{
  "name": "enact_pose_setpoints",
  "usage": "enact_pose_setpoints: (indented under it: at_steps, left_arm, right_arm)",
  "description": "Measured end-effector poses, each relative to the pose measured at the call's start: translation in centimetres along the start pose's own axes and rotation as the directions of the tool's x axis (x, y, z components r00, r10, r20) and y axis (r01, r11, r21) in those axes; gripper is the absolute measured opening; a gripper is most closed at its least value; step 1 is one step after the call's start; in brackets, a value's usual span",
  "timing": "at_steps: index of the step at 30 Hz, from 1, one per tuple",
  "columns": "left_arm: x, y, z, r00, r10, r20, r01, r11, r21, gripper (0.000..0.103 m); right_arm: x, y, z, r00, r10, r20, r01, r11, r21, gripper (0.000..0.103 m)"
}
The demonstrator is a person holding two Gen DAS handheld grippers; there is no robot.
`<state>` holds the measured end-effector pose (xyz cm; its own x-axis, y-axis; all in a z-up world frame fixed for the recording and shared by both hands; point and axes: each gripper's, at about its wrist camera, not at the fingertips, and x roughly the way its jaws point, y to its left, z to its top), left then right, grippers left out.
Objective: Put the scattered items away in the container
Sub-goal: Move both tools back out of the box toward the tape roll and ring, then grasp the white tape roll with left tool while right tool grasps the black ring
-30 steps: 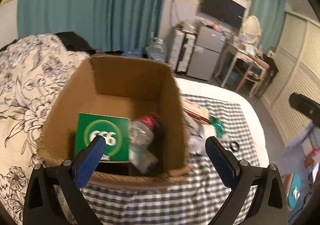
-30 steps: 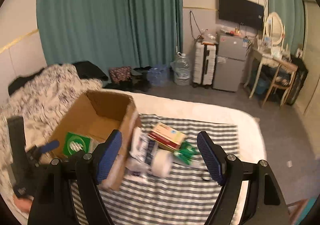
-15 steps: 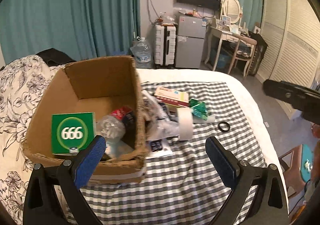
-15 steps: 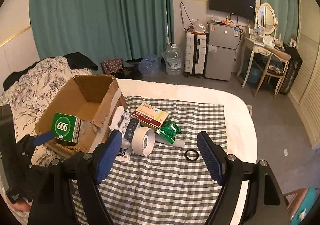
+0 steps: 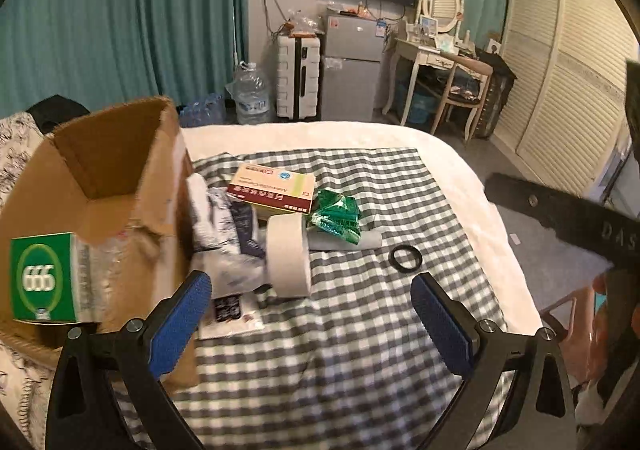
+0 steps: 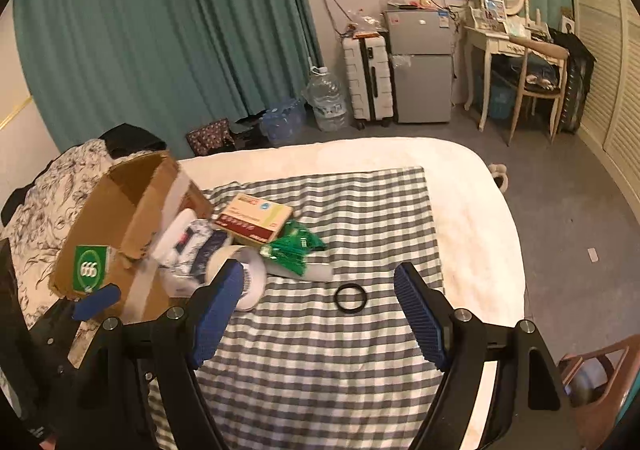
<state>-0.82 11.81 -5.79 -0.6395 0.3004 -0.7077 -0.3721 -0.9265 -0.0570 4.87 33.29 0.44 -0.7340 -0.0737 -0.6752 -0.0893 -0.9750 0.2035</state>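
A cardboard box (image 5: 100,169) (image 6: 128,205) stands at the left on the bed and holds a green "666" box (image 5: 42,278) (image 6: 90,269). Beside it on the checked cloth (image 5: 360,330) lie a white tape roll (image 5: 288,256) (image 6: 252,278), a red and cream carton (image 5: 272,189) (image 6: 256,219), a green packet (image 5: 336,217) (image 6: 292,246), white and dark pouches (image 5: 224,226) (image 6: 192,246) and a black ring (image 5: 405,258) (image 6: 351,298). My left gripper (image 5: 312,318) is open and empty, short of the tape roll. My right gripper (image 6: 320,314) is open and empty, just short of the ring.
The white bed edge (image 6: 480,217) curves round on the right, with grey floor beyond. A flowered quilt (image 6: 40,201) lies left of the box. A fridge (image 6: 420,65), suitcase (image 6: 368,77), water jug (image 6: 326,97) and dressing table with chair (image 6: 520,61) stand at the far wall.
The left gripper has swung right, from over the box to the loose items on the cloth. The right gripper has drawn nearer the ring. Both stayed open.
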Motion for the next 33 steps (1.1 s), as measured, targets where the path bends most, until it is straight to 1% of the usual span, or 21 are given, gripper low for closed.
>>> enact_pose_setpoints:
  at_steps: [2, 4, 6, 8, 10, 13, 15, 18, 20, 22, 23, 24, 25, 26, 27, 28, 30, 33]
  left_arm:
    - [1.4, -0.4, 0.4, 1.000, -0.002, 0.000, 0.002, 1.000, 0.001, 0.102]
    - [2.7, -0.8, 0.8, 1.000, -0.017, 0.015, 0.017, 0.999, 0.029, 0.102]
    - [3.6, -1.0, 1.0, 0.999, -0.003, 0.040, 0.001, 0.998, 0.062, 0.102]
    - [4.6, -0.9, 1.1, 0.999, 0.013, 0.044, -0.016, 0.997, 0.076, 0.102]
    - [6.0, -0.4, 1.3, 1.000, 0.023, 0.020, -0.024, 0.998, 0.062, 0.102]
    - [8.1, 0.5, 1.4, 1.000, 0.021, -0.017, -0.020, 1.000, 0.009, 0.102]
    - [9.1, 0.7, 1.4, 0.999, 0.019, -0.025, -0.020, 0.999, -0.026, 0.102]
    - [9.6, 0.7, 1.4, 0.999, -0.033, -0.018, 0.032, 0.998, -0.058, 0.102]
    - [9.7, 0.3, 1.3, 0.998, -0.056, -0.015, 0.055, 0.997, -0.045, 0.102]
    - [9.5, -0.6, 1.0, 0.998, -0.059, -0.009, 0.059, 0.998, -0.004, 0.102]
    - [9.4, -1.0, 0.9, 0.998, -0.055, -0.005, 0.055, 0.998, 0.019, 0.096]
    - [9.3, -1.4, 0.7, 0.999, -0.051, 0.001, 0.051, 0.997, 0.050, 0.078]
    - [9.5, -1.7, 0.7, 0.999, -0.045, -0.005, 0.045, 0.996, 0.071, 0.067]
    - [9.9, -2.0, 0.6, 0.999, -0.023, -0.030, 0.026, 0.995, 0.101, 0.051]
    - [10.5, -2.3, 0.5, 0.999, 0.003, -0.050, 0.003, 0.993, 0.122, 0.043]
    - [10.8, -2.2, 0.3, 0.998, 0.019, -0.065, -0.010, 0.991, 0.133, 0.040]
    - [10.9, -1.5, 0.0, 0.998, 0.006, -0.066, 0.002, 0.993, 0.117, 0.031]
    - [10.7, -0.8, 0.2, 0.997, -0.023, -0.079, 0.029, 0.996, 0.081, 0.031]
  right_arm:
    - [1.1, -1.2, -0.3, 1.000, -0.010, -0.009, 0.010, 1.000, 0.024, 0.077]
    - [2.2, -2.2, -0.5, 1.000, -0.012, -0.024, 0.013, 0.999, 0.053, 0.077]
    - [3.3, -3.1, -0.9, 0.999, -0.009, -0.046, 0.012, 0.997, 0.076, 0.077]
    - [4.2, -3.8, -1.1, 0.998, -0.003, -0.065, 0.009, 0.996, 0.088, 0.077]
    - [4.6, -4.2, -1.3, 0.998, 0.004, -0.069, 0.003, 0.996, 0.095, 0.077]
    - [5.2, -4.6, -1.4, 0.997, 0.009, -0.071, -0.001, 0.994, 0.107, 0.077]
    - [5.8, -5.1, -1.5, 0.997, 0.010, -0.081, 0.000, 0.993, 0.116, 0.077]
    - [6.8, -5.7, -1.9, 0.995, -0.004, -0.104, 0.016, 0.993, 0.119, 0.077]
    - [7.5, -6.0, -2.0, 0.992, -0.012, -0.123, 0.027, 0.992, 0.122, 0.077]
    - [8.3, -6.2, -2.3, 0.989, -0.023, -0.146, 0.041, 0.992, 0.121, 0.077]
    - [8.6, -6.2, -2.3, 0.988, -0.028, -0.154, 0.046, 0.992, 0.117, 0.077]
    - [9.1, -6.1, -2.4, 0.985, -0.036, -0.167, 0.054, 0.993, 0.108, 0.077]
    - [9.4, -5.9, -2.6, 0.984, -0.044, -0.175, 0.062, 0.993, 0.099, 0.077]
    - [9.8, -5.7, -2.8, 0.982, -0.051, -0.182, 0.069, 0.994, 0.089, 0.077]
    - [10.1, -5.3, -3.0, 0.979, -0.060, -0.194, 0.075, 0.995, 0.072, 0.077]
    - [10.3, -5.0, -3.2, 0.978, -0.067, -0.199, 0.080, 0.995, 0.059, 0.077]
    - [10.6, -4.4, -3.4, 0.975, -0.079, -0.207, 0.087, 0.996, 0.028, 0.077]
    - [10.7, -3.4, -3.6, 0.974, -0.093, -0.207, 0.091, 0.996, -0.017, 0.077]
